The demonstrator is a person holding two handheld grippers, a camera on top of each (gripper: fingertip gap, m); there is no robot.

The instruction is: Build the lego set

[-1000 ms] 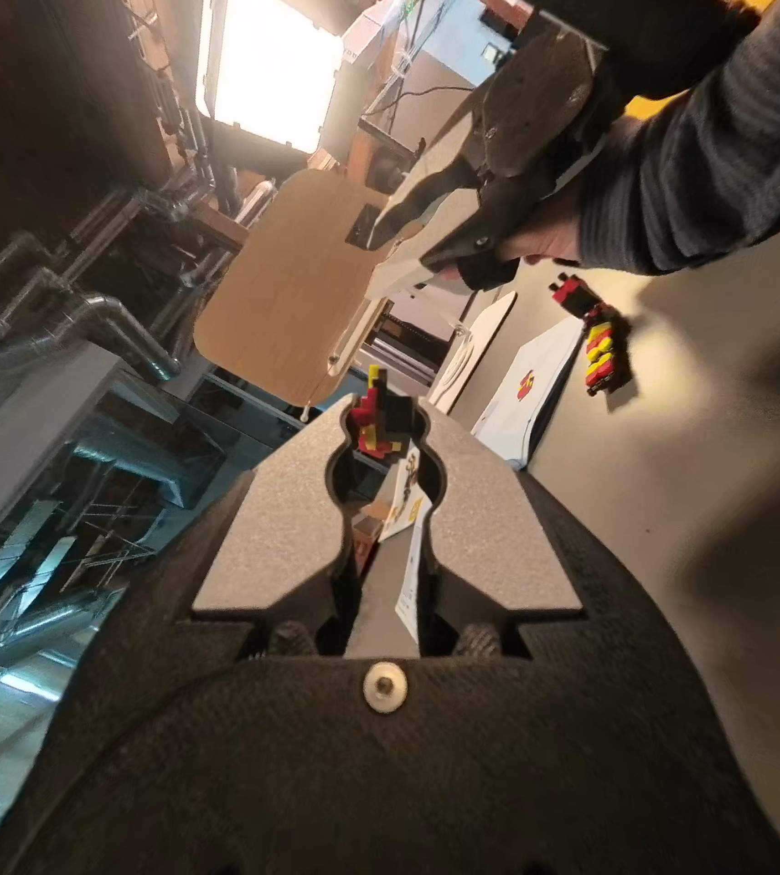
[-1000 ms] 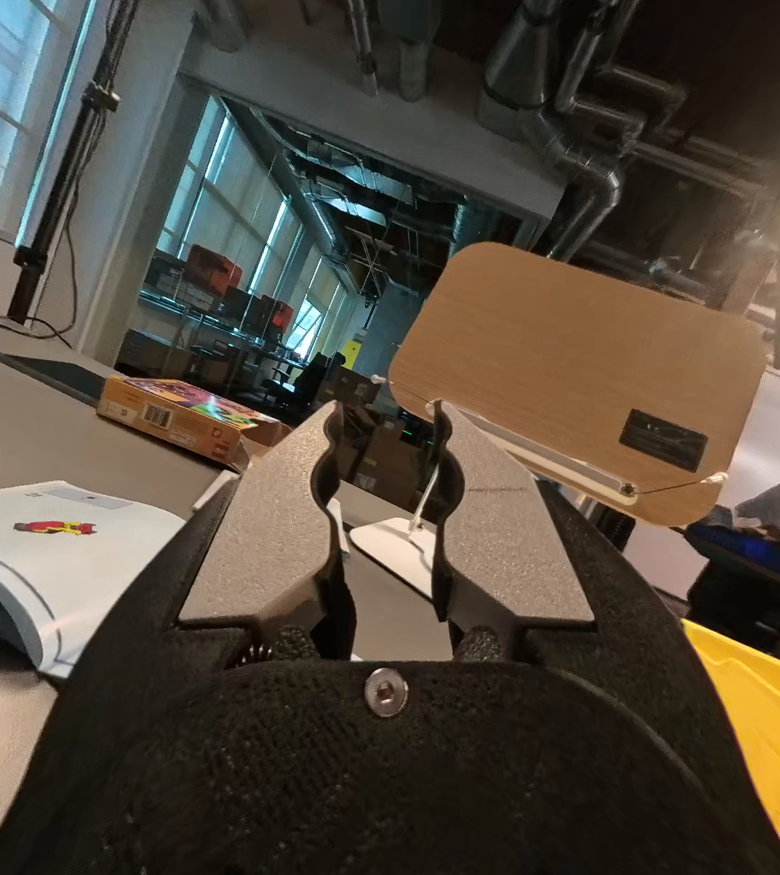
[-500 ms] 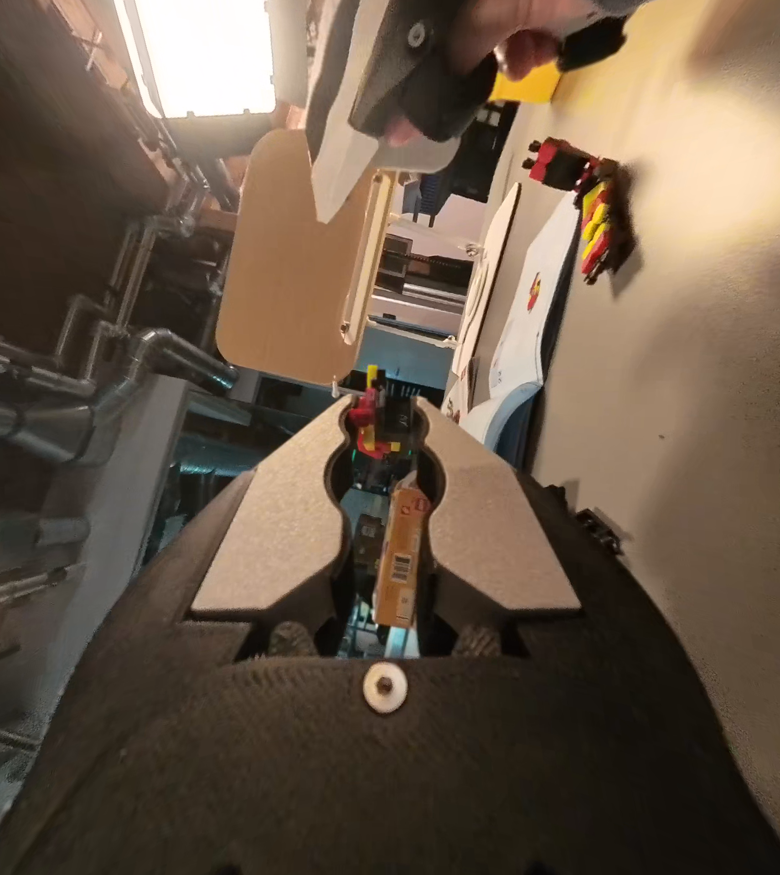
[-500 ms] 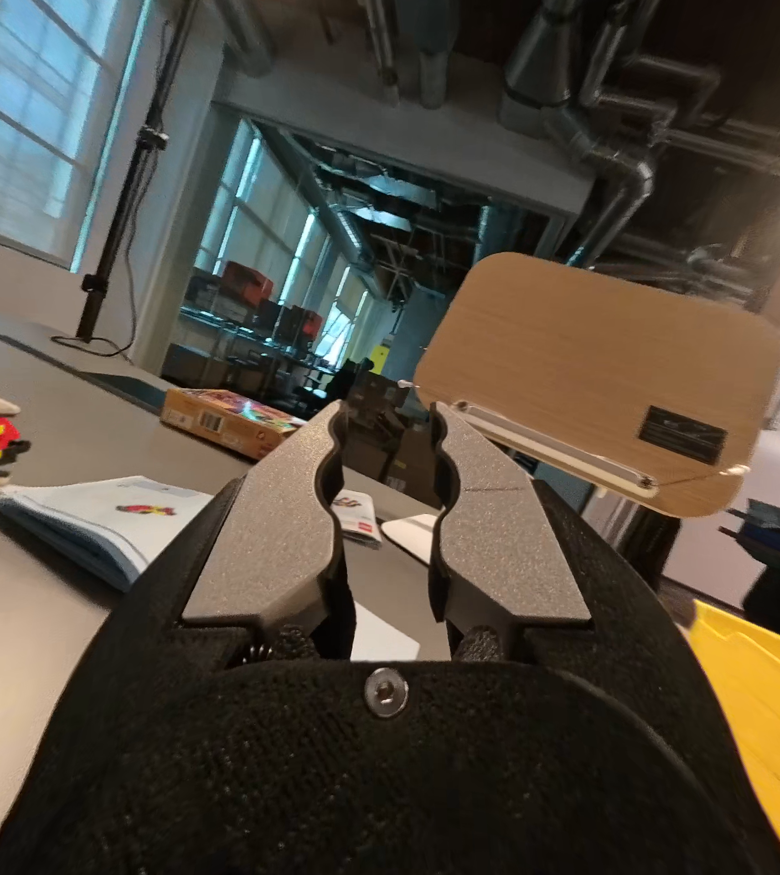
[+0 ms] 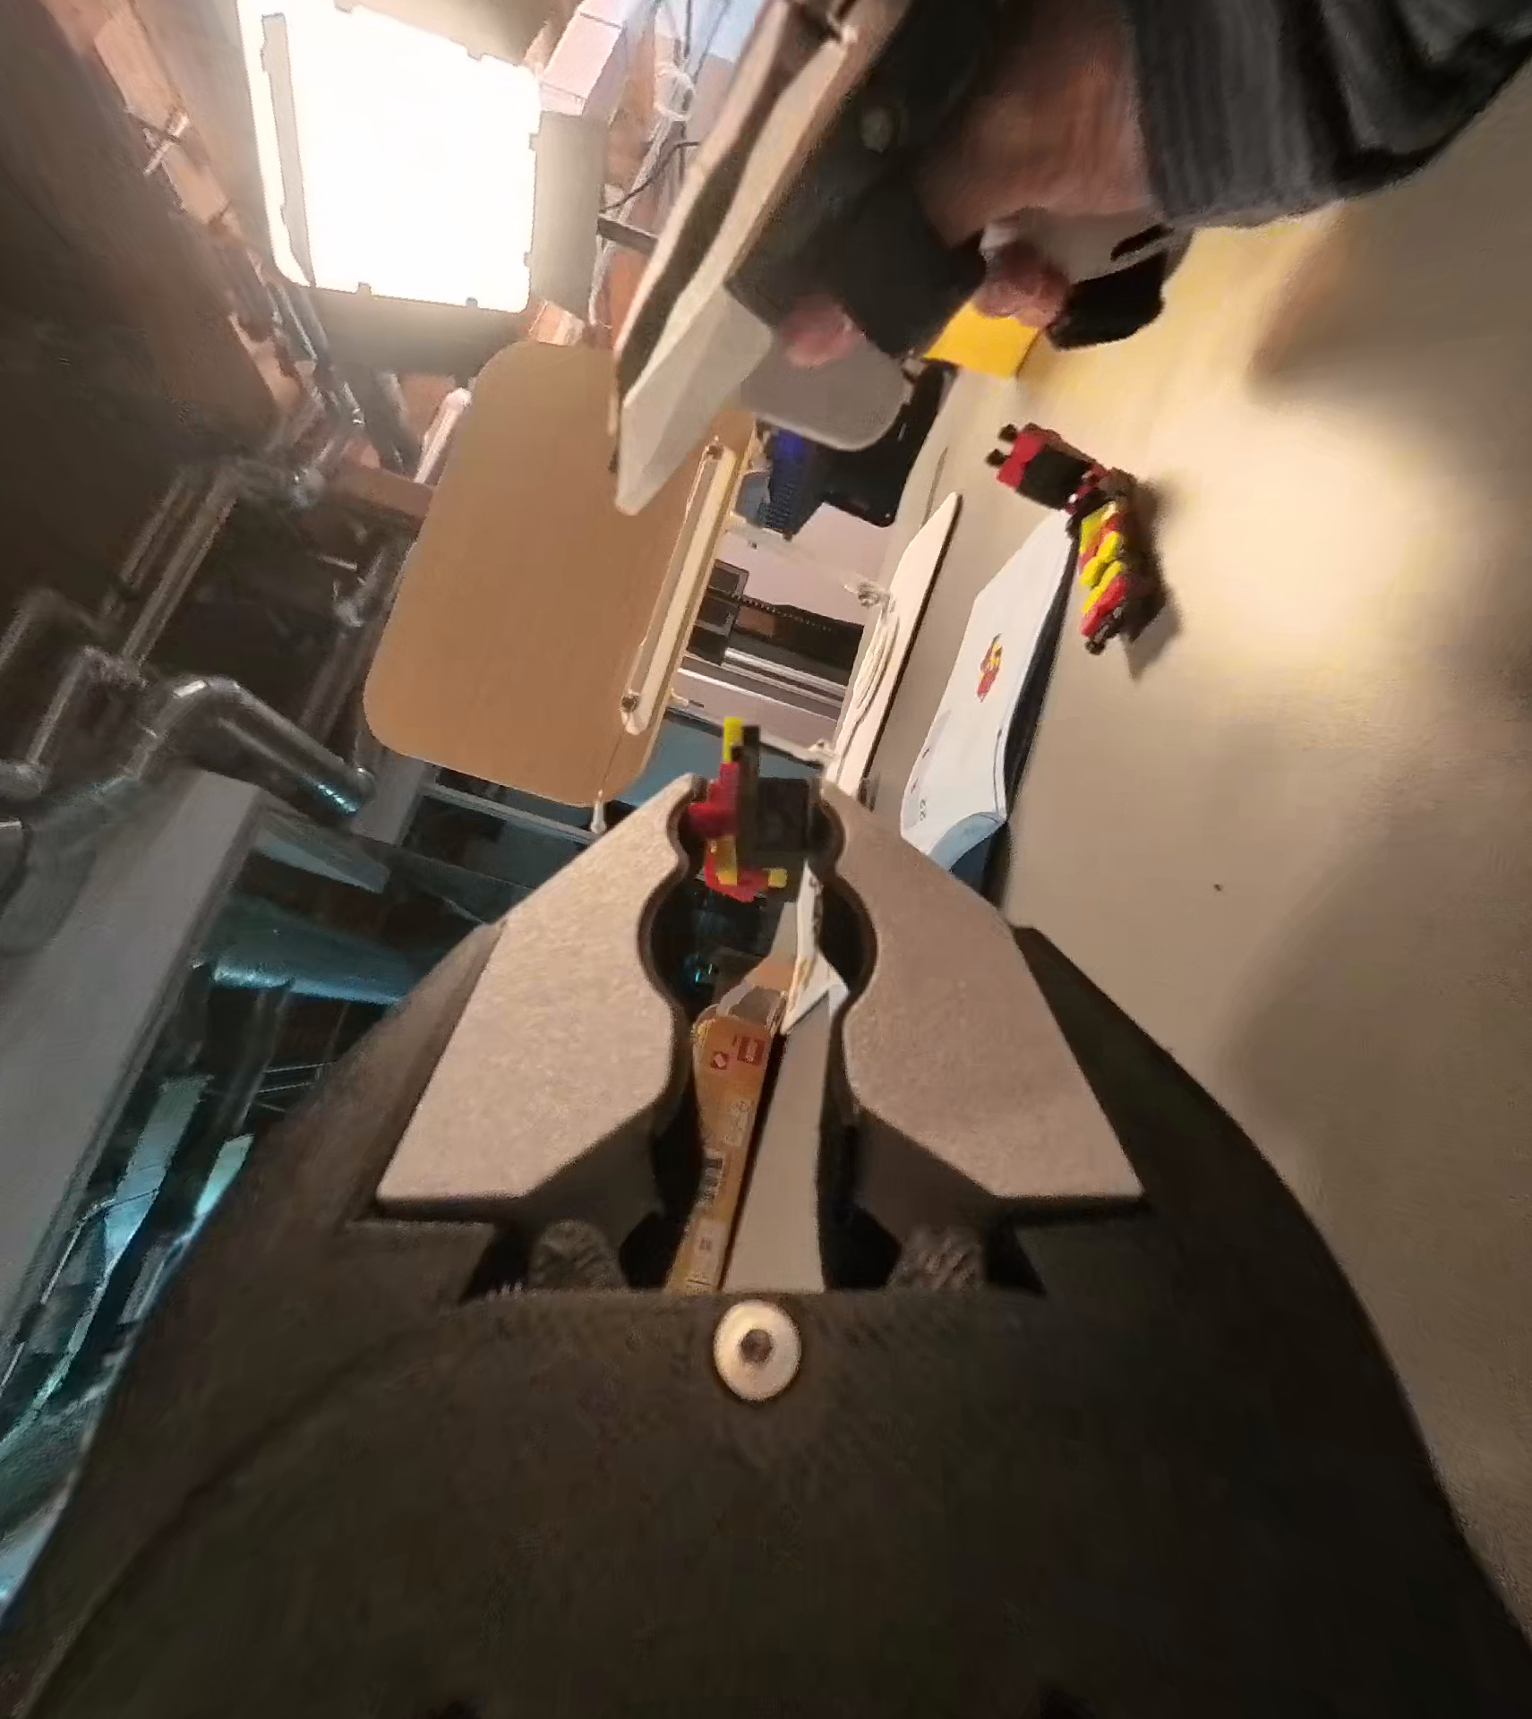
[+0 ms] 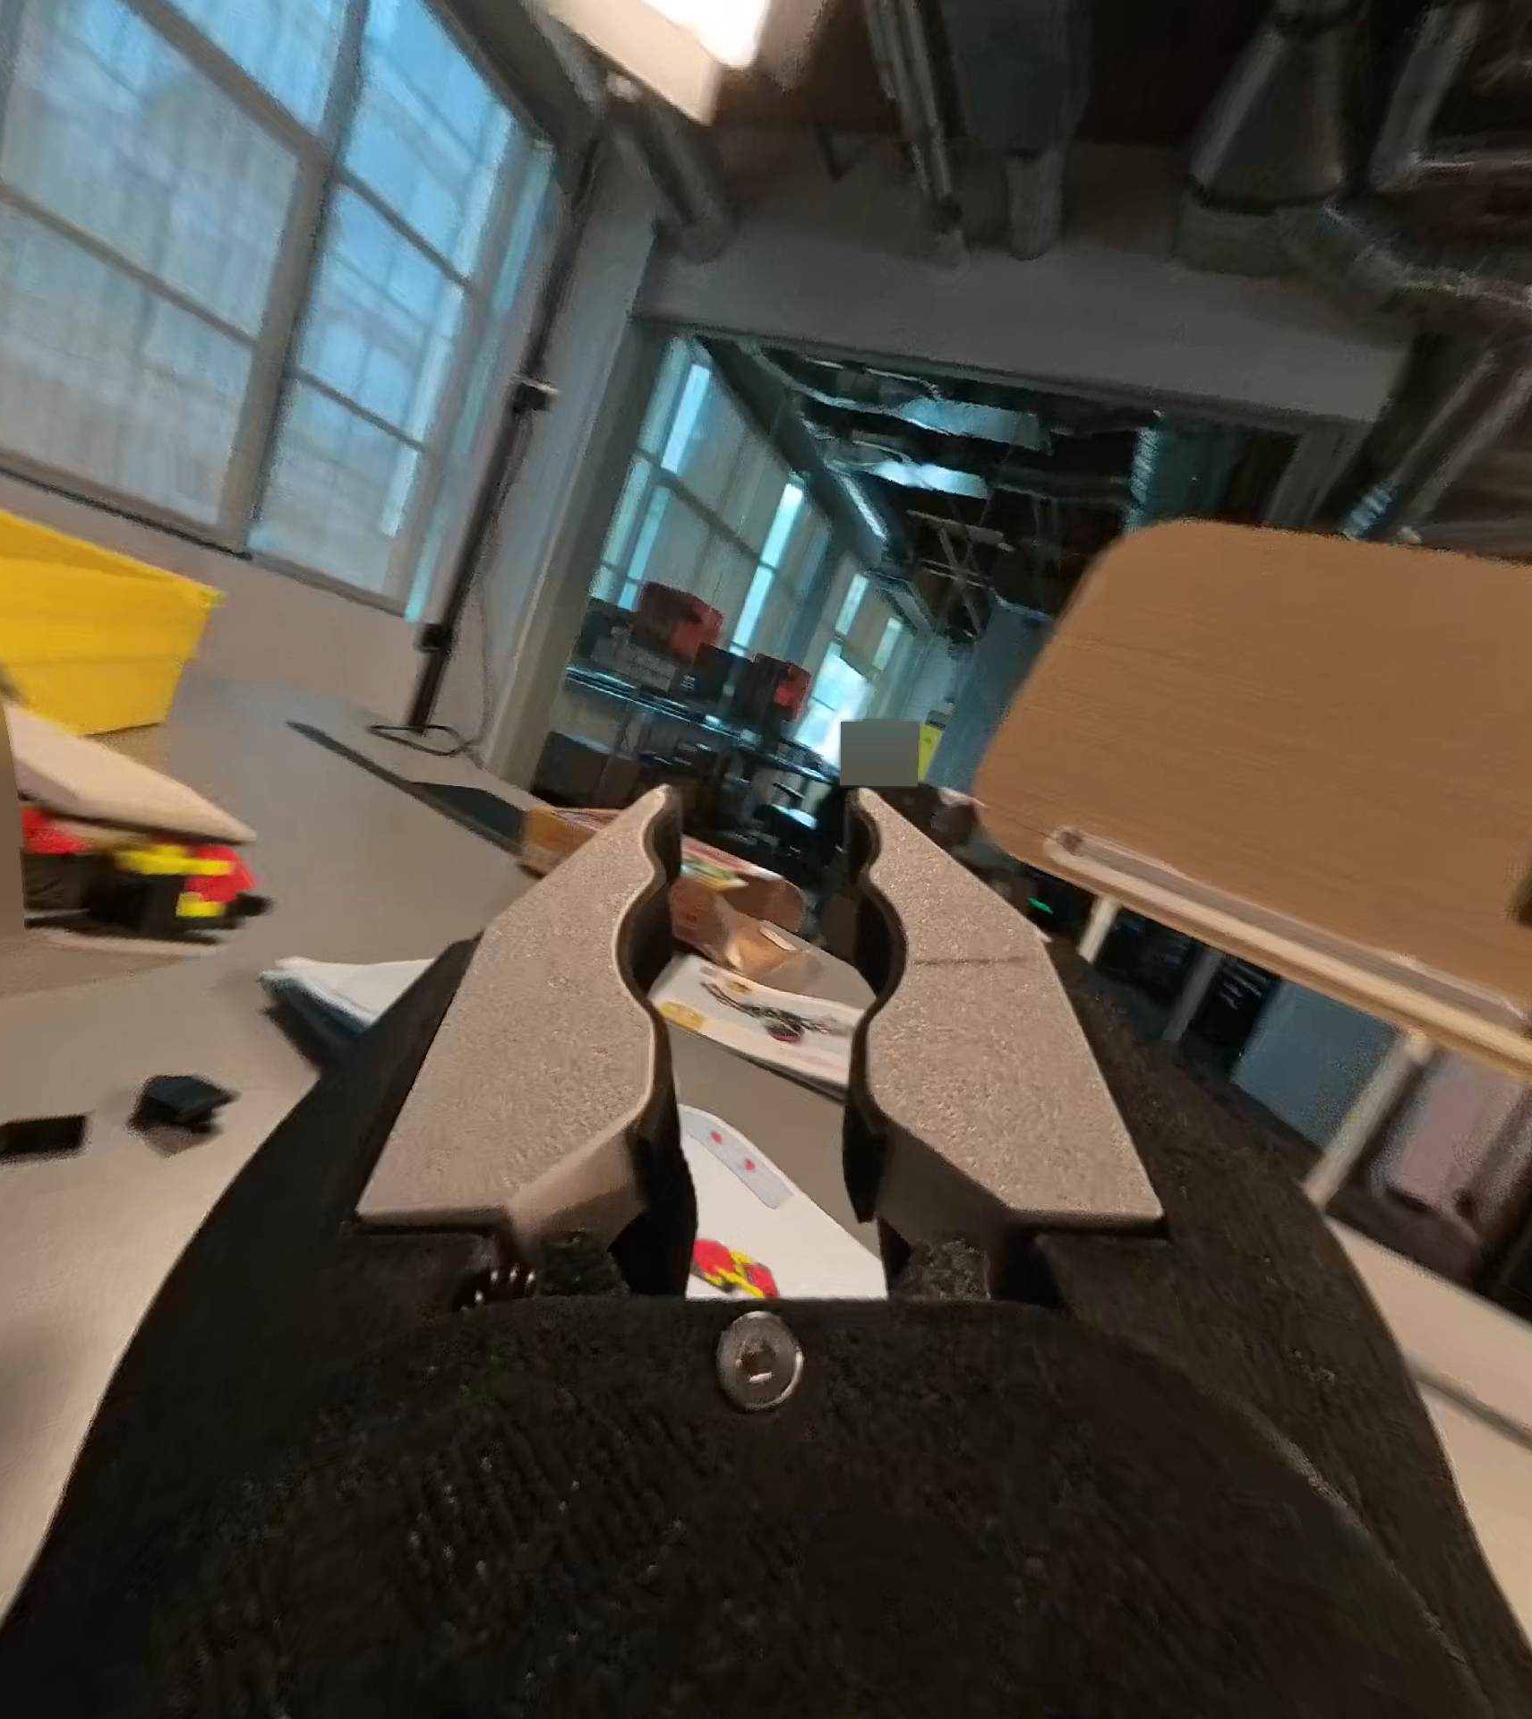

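My left gripper [image 5: 748,802] is rolled on its side and shut on a small red, black and yellow lego build [image 5: 737,819] at its fingertips, held above the table. A second, longer red, yellow and black lego build [image 5: 1083,530] lies on the grey table [image 5: 1348,837]. My right gripper [image 6: 762,802] is open and empty, low over the instruction booklet [image 6: 743,1200]. In the left wrist view a hand holds it at the top, with one of its fingers [image 5: 697,372] showing. At the left of the right wrist view, a lego build [image 6: 148,874] shows under a grey finger [image 6: 111,786].
A wooden book stand [image 6: 1320,763] rises at the right. An orange box [image 6: 725,898] and a leaflet [image 6: 762,1014] lie ahead. Two small black pieces [image 6: 22,1135] lie on the table at the left. A yellow bin [image 6: 55,632] stands at the far left.
My right gripper has swung left and lower over the booklet, bringing the bin and the lego build at the left into view. My left gripper has kept its hold on its lego build.
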